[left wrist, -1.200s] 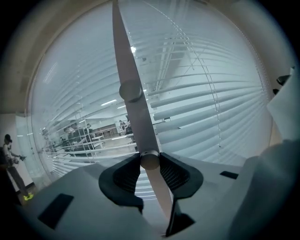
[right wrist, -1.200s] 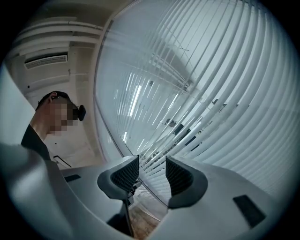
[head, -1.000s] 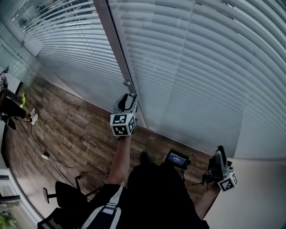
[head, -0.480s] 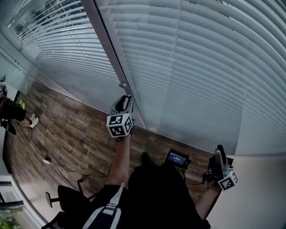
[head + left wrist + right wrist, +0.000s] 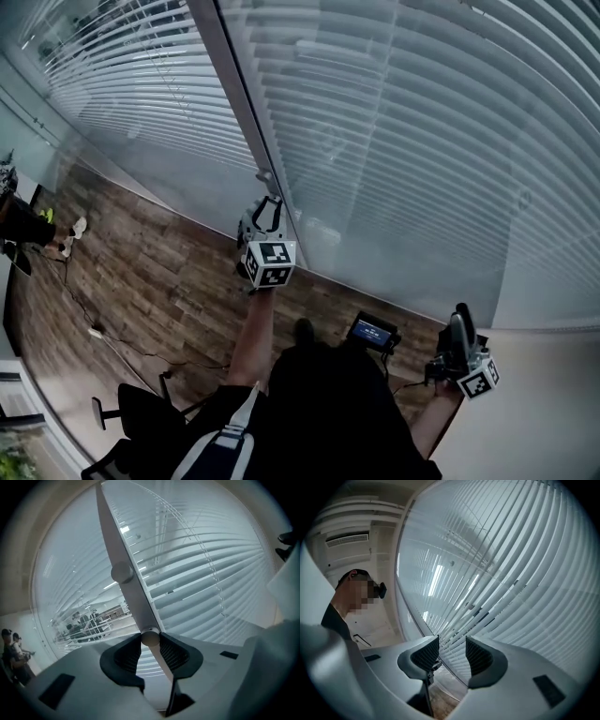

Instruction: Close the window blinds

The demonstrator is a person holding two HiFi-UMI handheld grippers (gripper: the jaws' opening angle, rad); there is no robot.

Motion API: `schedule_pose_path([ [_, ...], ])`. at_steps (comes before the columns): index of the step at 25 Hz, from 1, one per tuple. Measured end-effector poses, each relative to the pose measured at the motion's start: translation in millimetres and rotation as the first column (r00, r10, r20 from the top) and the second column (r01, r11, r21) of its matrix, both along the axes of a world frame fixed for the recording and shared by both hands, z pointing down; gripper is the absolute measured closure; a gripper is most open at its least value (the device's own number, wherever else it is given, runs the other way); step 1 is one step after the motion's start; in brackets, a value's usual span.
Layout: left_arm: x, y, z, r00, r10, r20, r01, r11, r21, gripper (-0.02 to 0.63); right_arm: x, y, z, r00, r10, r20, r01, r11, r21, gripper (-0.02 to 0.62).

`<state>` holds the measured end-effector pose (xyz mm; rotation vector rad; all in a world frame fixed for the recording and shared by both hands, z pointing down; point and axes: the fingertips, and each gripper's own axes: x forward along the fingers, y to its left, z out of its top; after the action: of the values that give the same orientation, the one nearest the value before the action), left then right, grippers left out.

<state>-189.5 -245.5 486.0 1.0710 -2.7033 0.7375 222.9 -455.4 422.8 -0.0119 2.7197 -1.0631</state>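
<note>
- White slats of the window blinds fill the glass wall ahead, on both sides of a slanting grey frame post. In the left gripper view a lit room shows through the gaps left of the post.
- A small round knob sits low on that post, right between the left gripper's jaws.
- The left gripper is held up against the post on an outstretched arm. Its jaws have just been closing, and both ribbed pads now press on the sides of the knob, clamping it.
- A second knob of the same kind sits higher on the post, clear of the gripper.
- The right gripper is held low at the person's right side, well apart from the post. Its jaws are released, with only distant slats showing in the gap.
- Below lies a wood-plank floor, with a small device with a lit screen just ahead of the person.
</note>
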Motion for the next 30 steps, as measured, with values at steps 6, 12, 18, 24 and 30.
schedule_pose_path([
  [6,5.1,0.1,0.2,0.989,0.043,-0.144,-0.008,0.972,0.237,0.435,5.4,0.0,-1.5,1.0,0.004,0.001,-0.004,1.0,0.005,0.414],
  [12,3.0,4.7,-7.1,0.938,0.138,-0.318,0.059,0.841,0.538,0.383,7.2,-2.0,3.0,1.0,0.018,-0.004,-0.018,1.0,-0.003,0.414],
  [18,-2.7,6.0,-12.1,0.941,0.116,-0.317,0.068,0.854,0.515,0.468,8.4,-2.6,4.0,1.0,0.025,0.001,-0.025,1.0,-0.003,0.414],
  [24,0.8,3.1,-10.5,0.976,0.069,-0.208,0.006,0.94,0.342,0.469,9.2,-2.3,7.6,1.0,0.031,-0.003,-0.031,0.999,-0.008,0.414],
  [30,2.3,-1.3,-7.1,1.0,0.014,0.001,-0.014,0.999,0.039,0.469,5.6,-1.9,4.2,1.0,0.024,-0.002,-0.024,1.0,-0.002,0.414],
])
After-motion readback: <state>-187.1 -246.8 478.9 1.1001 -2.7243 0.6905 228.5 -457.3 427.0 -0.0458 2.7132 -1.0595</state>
